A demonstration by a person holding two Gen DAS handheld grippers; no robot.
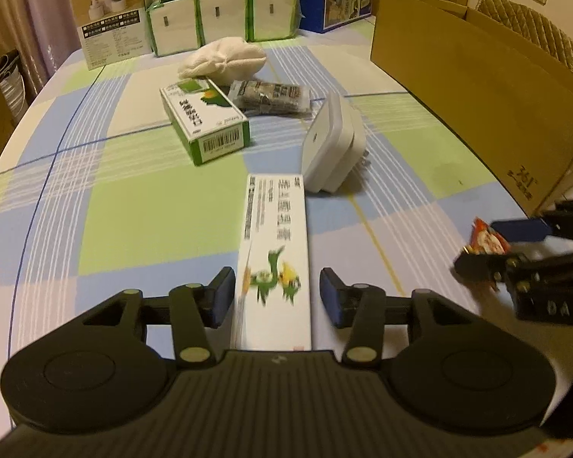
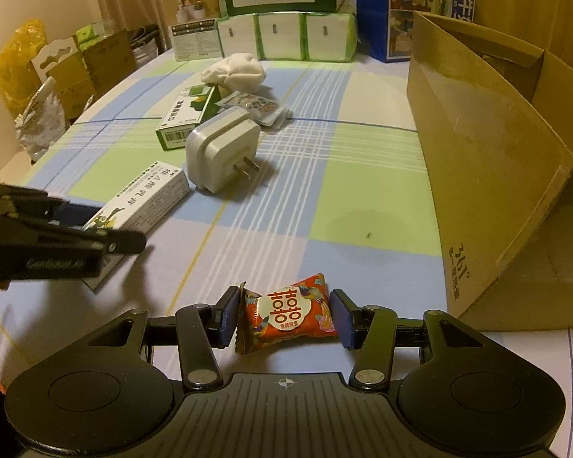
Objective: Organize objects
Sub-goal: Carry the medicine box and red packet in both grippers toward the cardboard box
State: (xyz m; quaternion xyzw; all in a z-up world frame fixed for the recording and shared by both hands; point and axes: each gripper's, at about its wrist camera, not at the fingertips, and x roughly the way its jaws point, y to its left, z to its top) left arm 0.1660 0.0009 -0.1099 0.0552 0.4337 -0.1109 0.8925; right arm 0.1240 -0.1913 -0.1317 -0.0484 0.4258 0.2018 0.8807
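Note:
A long white ointment box (image 1: pixel 275 236) with a green cartoon figure lies lengthwise on the checked tablecloth (image 1: pixel 133 210). My left gripper (image 1: pixel 278 295) is open and straddles its near end; the left pad almost touches the box and a narrow gap shows at the right pad. A red wedding candy (image 2: pixel 290 315) in a crinkled wrapper fills the space between my right gripper's (image 2: pixel 284 316) pads, which are shut on it. In the left wrist view the right gripper (image 1: pixel 515 244) sits at the far right with the candy (image 1: pixel 486 238). The right wrist view has the left gripper (image 2: pixel 95 229) over the ointment box (image 2: pixel 145 202).
An open cardboard box (image 2: pixel 488 175) stands along the right side. Mid-table are a white plug adapter (image 1: pixel 330 145), a green-and-white carton (image 1: pixel 206 118), a dark sachet pack (image 1: pixel 271 97) and a white cloth bundle (image 1: pixel 223 59). Tissue packs (image 1: pixel 221 19) and boxes line the back.

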